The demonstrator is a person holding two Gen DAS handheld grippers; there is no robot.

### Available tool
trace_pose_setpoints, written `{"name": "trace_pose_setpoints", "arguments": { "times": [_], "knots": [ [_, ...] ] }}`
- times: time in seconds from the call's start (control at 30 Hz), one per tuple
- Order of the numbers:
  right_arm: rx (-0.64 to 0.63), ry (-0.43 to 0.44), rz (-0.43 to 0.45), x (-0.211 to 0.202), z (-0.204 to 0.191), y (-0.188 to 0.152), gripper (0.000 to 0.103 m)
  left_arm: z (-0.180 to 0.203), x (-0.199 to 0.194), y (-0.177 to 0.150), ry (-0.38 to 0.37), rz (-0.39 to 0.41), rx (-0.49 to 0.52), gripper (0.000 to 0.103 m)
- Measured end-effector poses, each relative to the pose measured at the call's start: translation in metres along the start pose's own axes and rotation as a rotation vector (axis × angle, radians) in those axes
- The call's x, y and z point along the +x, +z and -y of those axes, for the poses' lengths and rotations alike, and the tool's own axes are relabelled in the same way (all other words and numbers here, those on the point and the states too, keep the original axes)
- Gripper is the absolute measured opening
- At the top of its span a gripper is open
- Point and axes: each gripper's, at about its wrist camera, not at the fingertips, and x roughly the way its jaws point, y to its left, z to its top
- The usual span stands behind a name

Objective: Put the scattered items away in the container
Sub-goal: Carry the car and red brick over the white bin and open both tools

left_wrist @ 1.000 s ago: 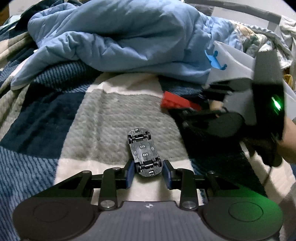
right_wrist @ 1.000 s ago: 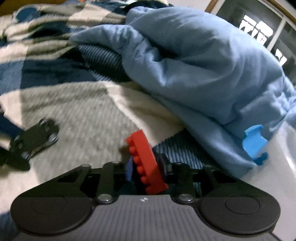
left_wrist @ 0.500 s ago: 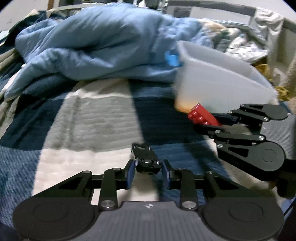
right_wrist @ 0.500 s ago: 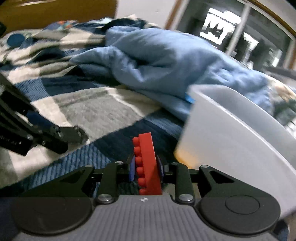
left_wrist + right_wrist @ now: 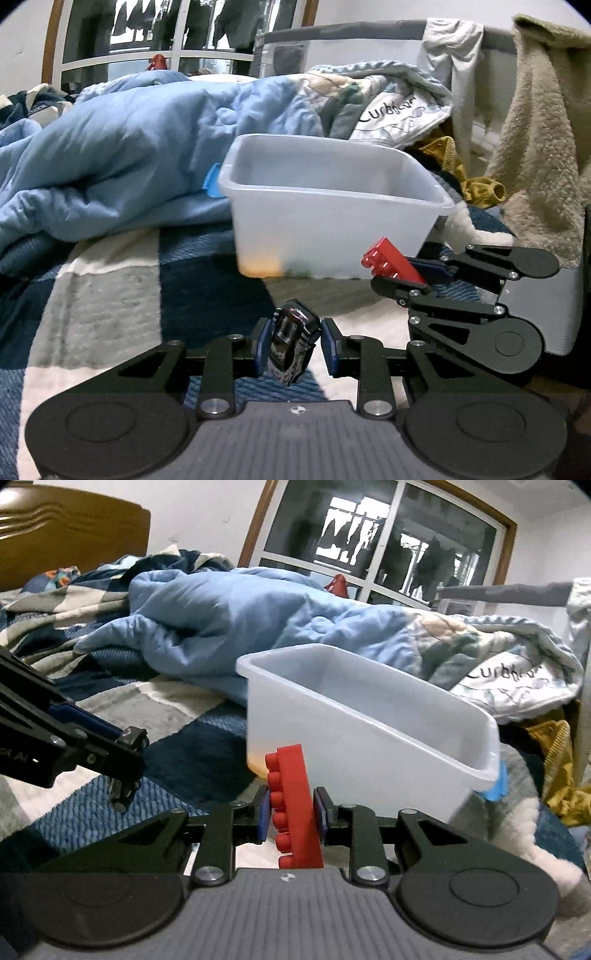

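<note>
The left gripper (image 5: 291, 345) is closed on a small black toy car (image 5: 292, 341), the right gripper (image 5: 291, 818) pinched on a red brick (image 5: 293, 806) — both lifted off the checked blanket (image 5: 110, 288). The translucent bin (image 5: 332, 206) stands just ahead, its rim above both loads. Each should rise clear of that rim before letting go — the brick's studded side looks likelier to slip.
</note>
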Motion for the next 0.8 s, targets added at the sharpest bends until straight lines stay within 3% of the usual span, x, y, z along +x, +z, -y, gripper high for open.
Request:
{"name": "trace_pose_setpoints", "arguments": {
  "times": [0.27,0.53,0.8],
  "knots": [
    [0.047,-0.053,0.051,-0.014,0.028,0.003,0.028,0.017,-0.007,0.032,-0.011,0.066,0.005,0.033],
    [0.085,-0.102,0.141,-0.02,0.059,0.033,0.028,0.03,-0.009,0.098,-0.018,0.187,0.048,0.033],
    [0.125,-0.131,0.185,0.0,0.085,0.058,0.028,0.032,0.029,0.142,-0.05,0.215,0.01,0.033]
  ]
}}
